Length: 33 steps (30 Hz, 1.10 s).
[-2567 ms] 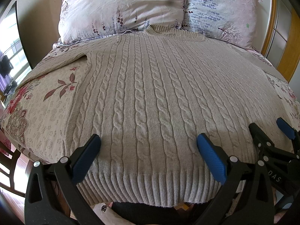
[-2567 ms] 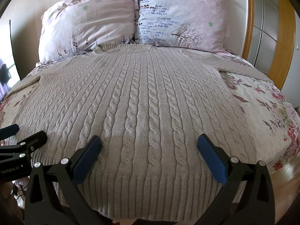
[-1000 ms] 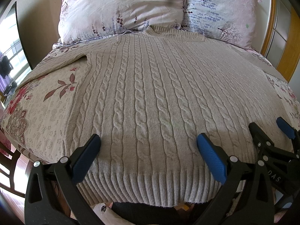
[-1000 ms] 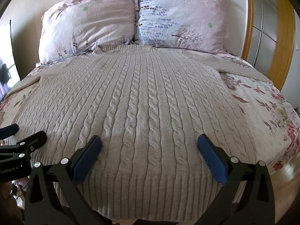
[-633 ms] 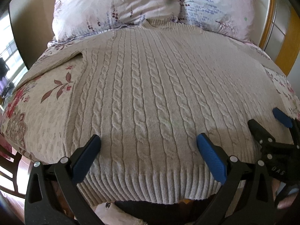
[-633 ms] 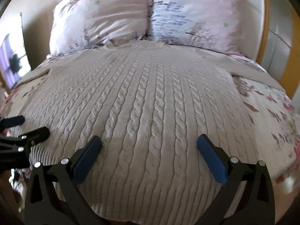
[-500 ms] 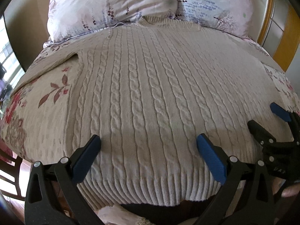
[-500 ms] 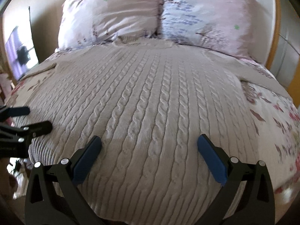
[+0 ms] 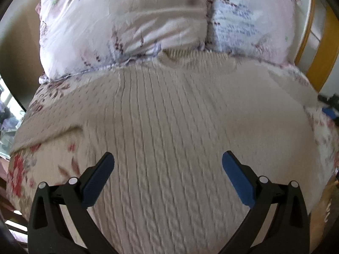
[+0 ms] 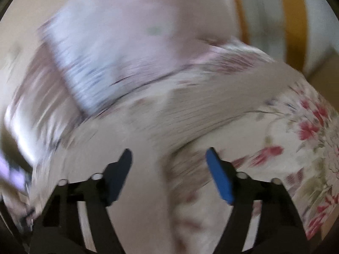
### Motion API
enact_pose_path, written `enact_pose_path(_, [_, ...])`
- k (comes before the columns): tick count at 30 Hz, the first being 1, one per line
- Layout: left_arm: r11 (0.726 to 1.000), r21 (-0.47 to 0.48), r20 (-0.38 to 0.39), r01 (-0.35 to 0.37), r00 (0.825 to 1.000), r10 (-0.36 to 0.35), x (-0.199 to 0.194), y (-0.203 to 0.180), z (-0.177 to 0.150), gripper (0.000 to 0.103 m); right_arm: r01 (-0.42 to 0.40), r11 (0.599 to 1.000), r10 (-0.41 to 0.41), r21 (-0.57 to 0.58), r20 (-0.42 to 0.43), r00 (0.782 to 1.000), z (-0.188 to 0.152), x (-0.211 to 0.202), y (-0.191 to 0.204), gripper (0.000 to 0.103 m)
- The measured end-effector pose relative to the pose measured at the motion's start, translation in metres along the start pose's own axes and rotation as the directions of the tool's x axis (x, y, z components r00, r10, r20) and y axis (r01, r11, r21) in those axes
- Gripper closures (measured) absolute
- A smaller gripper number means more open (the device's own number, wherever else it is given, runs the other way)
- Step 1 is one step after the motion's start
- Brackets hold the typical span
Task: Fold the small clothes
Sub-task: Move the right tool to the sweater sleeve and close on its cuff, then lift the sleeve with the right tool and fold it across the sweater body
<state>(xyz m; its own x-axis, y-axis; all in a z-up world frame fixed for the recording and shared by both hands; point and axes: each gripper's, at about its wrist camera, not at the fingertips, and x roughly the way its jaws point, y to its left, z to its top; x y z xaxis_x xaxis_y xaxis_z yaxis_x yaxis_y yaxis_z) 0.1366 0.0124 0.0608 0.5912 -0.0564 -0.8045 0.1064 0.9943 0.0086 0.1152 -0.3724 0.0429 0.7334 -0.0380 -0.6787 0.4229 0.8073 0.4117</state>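
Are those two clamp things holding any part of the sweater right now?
No. The left gripper gapes above the beige cable-knit sweater; the right gripper, jaws just narrowed, grips nothing either.

Beige cable-knit sweater flat on bed, unfolded, collar twd pillows, sleeves spread out.

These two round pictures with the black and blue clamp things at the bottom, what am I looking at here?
Each picture comes from a wide-angle camera fixed on a hand-held gripper; a person carries one in each hand. The black arms with blue pads are its jaws. The sharper view belongs to the left gripper, open over a beige cable-knit sweater spread flat on a floral bedspread, collar toward two pillows. The blurred view belongs to the right gripper, over one sleeve; its jaws have just been closing but grip nothing. Neither gripper holds anything.
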Motion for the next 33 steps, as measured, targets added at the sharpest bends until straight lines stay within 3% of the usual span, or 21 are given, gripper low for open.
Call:
enact_pose_path(3, [0.999, -0.018, 0.021, 0.027, 0.999, -0.027, 0.008, 0.000, 0.021, 0.002, 0.018, 0.986, -0.012, 0.164, -0.040, 0.999, 0.023, 0.023, -0.038, 0.046])
enact_pose_path(8, [1.000, -0.008, 0.031, 0.016, 0.999, -0.016, 0.033, -0.006, 0.045, 0.002, 0.025, 0.937, 0.002, 0.349, -0.076, 0.997, 0.034, 0.048, -0.081, 0.049])
enact_pose_path(13, [0.997, -0.033, 0.023, 0.074, 0.997, -0.073, 0.062, -0.004, 0.049, 0.002, 0.009, 0.926, 0.007, 0.376, -0.042, 0.999, 0.047, 0.060, -0.086, 0.050])
enact_pose_path(19, [0.983, -0.105, 0.031, 0.151, 0.988, -0.148, 0.083, 0.010, 0.049, 0.002, 0.029, 0.892, -0.038, 0.451, 0.009, 0.999, 0.060, 0.061, -0.112, 0.071])
enact_pose_path(24, [0.972, -0.138, 0.040, 0.192, 0.981, -0.188, 0.090, 0.017, 0.051, 0.002, 0.093, 0.913, -0.108, 0.397, 0.015, 0.994, 0.061, 0.060, -0.110, 0.088])
enact_pose_path(26, [0.960, -0.148, 0.036, 0.237, 0.972, -0.234, 0.094, 0.019, 0.050, 0.002, 0.109, 0.925, -0.127, 0.363, 0.026, 0.992, 0.062, 0.059, -0.103, 0.090])
enact_pose_path(30, [0.959, -0.141, 0.055, 0.247, 0.969, -0.242, 0.095, 0.020, 0.049, 0.002, 0.127, 0.964, -0.155, 0.234, 0.108, 0.982, 0.069, 0.044, -0.072, 0.092])
enact_pose_path(33, [0.949, -0.151, 0.078, 0.278, 0.960, -0.269, 0.095, 0.023, 0.048, 0.002, 0.092, 0.989, -0.111, 0.112, 0.171, 0.979, 0.072, 0.030, -0.032, 0.092])
